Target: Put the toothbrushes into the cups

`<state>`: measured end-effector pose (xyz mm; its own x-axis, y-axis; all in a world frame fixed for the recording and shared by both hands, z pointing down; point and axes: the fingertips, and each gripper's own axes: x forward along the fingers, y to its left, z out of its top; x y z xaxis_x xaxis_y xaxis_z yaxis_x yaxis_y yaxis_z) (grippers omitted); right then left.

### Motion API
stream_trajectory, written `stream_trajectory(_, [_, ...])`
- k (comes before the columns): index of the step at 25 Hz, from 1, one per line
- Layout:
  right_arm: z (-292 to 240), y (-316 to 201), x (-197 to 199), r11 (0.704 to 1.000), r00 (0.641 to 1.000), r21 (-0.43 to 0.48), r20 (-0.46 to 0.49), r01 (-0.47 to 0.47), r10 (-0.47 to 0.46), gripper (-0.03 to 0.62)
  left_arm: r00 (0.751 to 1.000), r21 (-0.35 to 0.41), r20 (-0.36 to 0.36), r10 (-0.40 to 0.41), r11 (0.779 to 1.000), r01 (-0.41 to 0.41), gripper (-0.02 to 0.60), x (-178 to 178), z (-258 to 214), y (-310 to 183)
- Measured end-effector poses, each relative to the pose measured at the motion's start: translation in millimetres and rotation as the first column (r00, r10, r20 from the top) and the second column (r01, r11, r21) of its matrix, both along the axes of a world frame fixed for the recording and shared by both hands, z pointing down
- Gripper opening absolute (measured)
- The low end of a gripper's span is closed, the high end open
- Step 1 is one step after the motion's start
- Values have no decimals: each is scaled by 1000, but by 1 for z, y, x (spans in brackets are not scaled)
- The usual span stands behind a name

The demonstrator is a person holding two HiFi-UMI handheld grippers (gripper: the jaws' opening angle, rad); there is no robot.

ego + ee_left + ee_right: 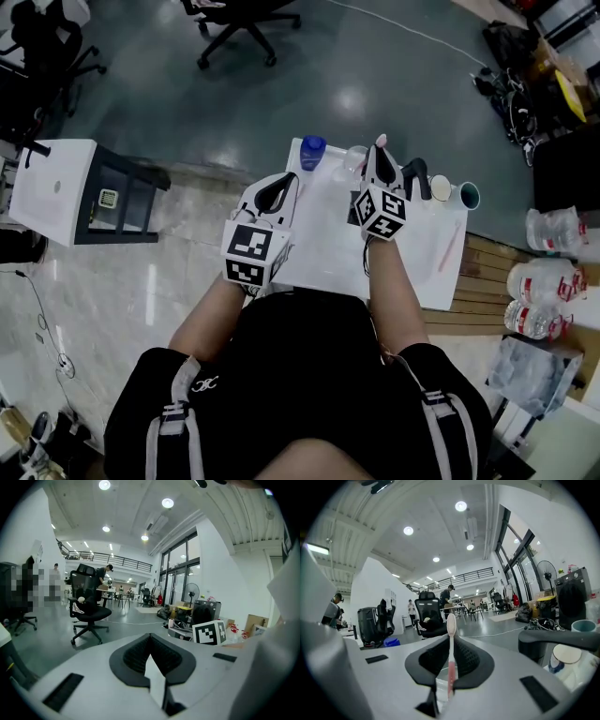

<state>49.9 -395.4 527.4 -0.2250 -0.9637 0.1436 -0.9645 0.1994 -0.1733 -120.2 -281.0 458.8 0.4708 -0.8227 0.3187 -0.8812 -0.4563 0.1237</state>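
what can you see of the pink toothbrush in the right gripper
The pink toothbrush stands upright, clamped by its handle between the black ribbed pads of the right gripper. The handle looks like translucent pink plastic, paling toward a rounded whitish head that rises above the jaws. The bristles can't be made out. In the head view its tip pokes up past the gripper, over the white table. Only the pads touch it.

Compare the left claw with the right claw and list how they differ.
The left claw has its jaws together with nothing between them; the right claw is clamped on a pink toothbrush that stands upright, head up. In the head view the right claw reaches farther across the white table, beside the white cup; the left claw sits back at the table's left edge. Both are shut.
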Motion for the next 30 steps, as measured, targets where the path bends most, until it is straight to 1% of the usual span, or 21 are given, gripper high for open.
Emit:
stream_trajectory(11, [31, 7, 2, 996, 1000, -83, -17, -16, 15, 44, 1000, -7, 14, 12, 1000, -12, 14, 1, 3, 1])
stream_trajectory(19, [33, 9, 6, 994, 999, -99, -20, -42, 41, 48, 1000, -3, 12, 13, 1000, -13, 14, 2, 0, 2])
stream_trajectory(25, [38, 18, 7, 992, 999, -115, -7, -55, 54, 83, 1000, 4, 12, 21, 1000, -21, 14, 1, -2, 7])
stream_trajectory(28, [36, 22, 9, 991, 998, -117, 5, -66, 67, 89, 1000, 9, 11, 27, 1000, -27, 14, 2, -5, 9])
stream_trajectory(30, [27, 27, 10, 992, 997, -102, 23, -72, 75, 89, 999, 13, 10, 30, 999, -30, 14, 3, -7, 12])
